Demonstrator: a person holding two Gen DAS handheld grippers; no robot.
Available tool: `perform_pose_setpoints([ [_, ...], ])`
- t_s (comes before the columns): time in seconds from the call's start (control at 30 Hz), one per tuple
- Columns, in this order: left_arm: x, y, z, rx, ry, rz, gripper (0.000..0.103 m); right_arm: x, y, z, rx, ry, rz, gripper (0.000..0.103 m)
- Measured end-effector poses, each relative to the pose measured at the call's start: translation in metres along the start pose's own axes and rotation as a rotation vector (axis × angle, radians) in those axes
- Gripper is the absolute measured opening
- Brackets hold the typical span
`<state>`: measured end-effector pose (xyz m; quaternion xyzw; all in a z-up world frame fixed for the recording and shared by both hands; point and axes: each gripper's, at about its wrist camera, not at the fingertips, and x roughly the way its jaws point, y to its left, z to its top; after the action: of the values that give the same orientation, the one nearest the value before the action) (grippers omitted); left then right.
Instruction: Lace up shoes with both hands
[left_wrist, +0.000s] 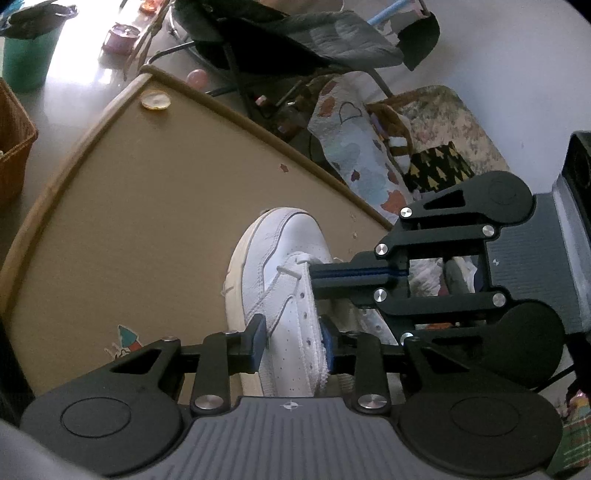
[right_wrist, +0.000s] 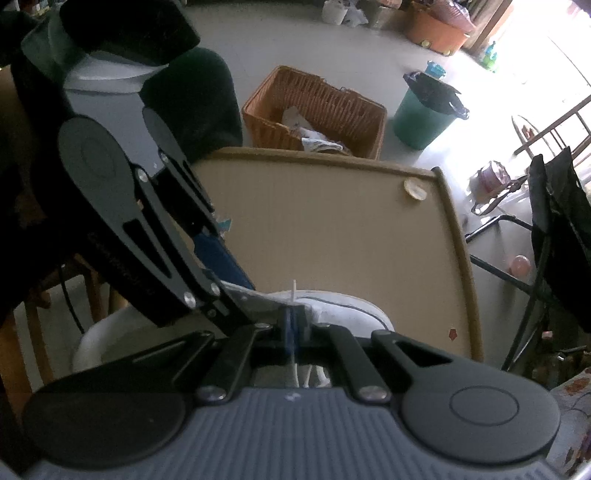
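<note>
Two tools work on one white shoe (left_wrist: 284, 295), which sits on the tan worktop (left_wrist: 147, 221) near its right edge; the left tool (left_wrist: 291, 343) grips the shoe's eyelet flap between narrow pads; the right tool (right_wrist: 291, 332) is clamped tight on a white lace (right_wrist: 294, 291).

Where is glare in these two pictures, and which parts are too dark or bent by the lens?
Left wrist view: glare washes out the floor at top left beside the green bin; the table edge curves from the lens. Right wrist view: the top right corner is blown out white, the left hand-held gripper is nearly black, and the white shoe looks dim.
</note>
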<state>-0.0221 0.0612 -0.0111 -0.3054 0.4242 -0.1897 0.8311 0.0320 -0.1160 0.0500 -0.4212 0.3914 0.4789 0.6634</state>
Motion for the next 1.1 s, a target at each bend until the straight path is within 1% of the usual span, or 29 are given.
perform_pose_setpoints([
  [0.1,0.003,0.005,-0.005,-0.042,-0.002,-0.029,0.037,-0.001,0.000,-0.007,0.005,-0.031,-0.011,0.002],
  [0.2,0.007,0.007,-0.009,-0.075,-0.004,-0.045,0.038,-0.007,-0.003,-0.016,0.039,-0.083,-0.014,0.007],
  [0.27,0.009,0.007,-0.012,-0.098,-0.005,-0.062,0.038,-0.013,-0.006,-0.021,0.084,-0.112,-0.021,0.013],
  [0.33,0.008,0.008,-0.015,-0.126,-0.013,-0.081,0.038,-0.021,-0.010,-0.024,0.137,-0.124,-0.029,0.026],
  [0.4,0.006,0.009,-0.018,-0.156,-0.026,-0.094,0.038,-0.030,-0.014,-0.028,0.216,-0.148,-0.054,0.030],
  [0.47,0.003,0.011,-0.021,-0.186,-0.047,-0.095,0.038,-0.040,-0.018,-0.034,0.341,-0.159,-0.095,0.030],
  [0.5,0.002,0.011,-0.023,-0.200,-0.058,-0.092,0.038,-0.046,-0.020,-0.038,0.427,-0.165,-0.119,0.031],
  [0.57,-0.001,0.010,-0.026,-0.225,-0.077,-0.081,0.038,-0.057,-0.022,-0.051,0.629,-0.189,-0.160,0.031],
  [0.63,-0.003,0.007,-0.029,-0.243,-0.090,-0.068,0.038,-0.065,-0.020,-0.069,0.860,-0.200,-0.177,0.033],
  [0.7,-0.004,0.005,-0.032,-0.260,-0.097,-0.063,0.038,-0.070,-0.015,-0.089,1.087,-0.187,-0.153,0.033],
  [0.73,-0.005,0.004,-0.034,-0.271,-0.100,-0.061,0.038,-0.072,-0.010,-0.101,1.193,-0.197,-0.123,0.034],
  [0.8,-0.006,0.001,-0.036,-0.285,-0.103,-0.054,0.038,-0.074,0.002,-0.120,1.342,-0.255,-0.039,0.034],
  [0.83,-0.006,-0.001,-0.036,-0.292,-0.105,-0.048,0.038,-0.073,0.009,-0.125,1.372,-0.270,-0.002,0.034],
  [0.87,-0.008,-0.002,-0.036,-0.296,-0.105,-0.044,0.038,-0.071,0.014,-0.127,1.379,-0.264,0.009,0.034],
  [0.93,-0.008,-0.004,-0.035,-0.300,-0.109,-0.031,0.038,-0.065,0.021,-0.127,1.381,-0.230,0.002,0.036],
  [1.03,-0.010,-0.005,-0.034,-0.315,-0.114,-0.003,0.045,-0.043,0.022,-0.125,1.395,-0.149,0.005,0.038],
  [1.1,-0.012,-0.004,-0.034,-0.336,-0.119,0.005,0.045,-0.034,0.024,-0.123,1.382,-0.134,-0.006,0.042],
])
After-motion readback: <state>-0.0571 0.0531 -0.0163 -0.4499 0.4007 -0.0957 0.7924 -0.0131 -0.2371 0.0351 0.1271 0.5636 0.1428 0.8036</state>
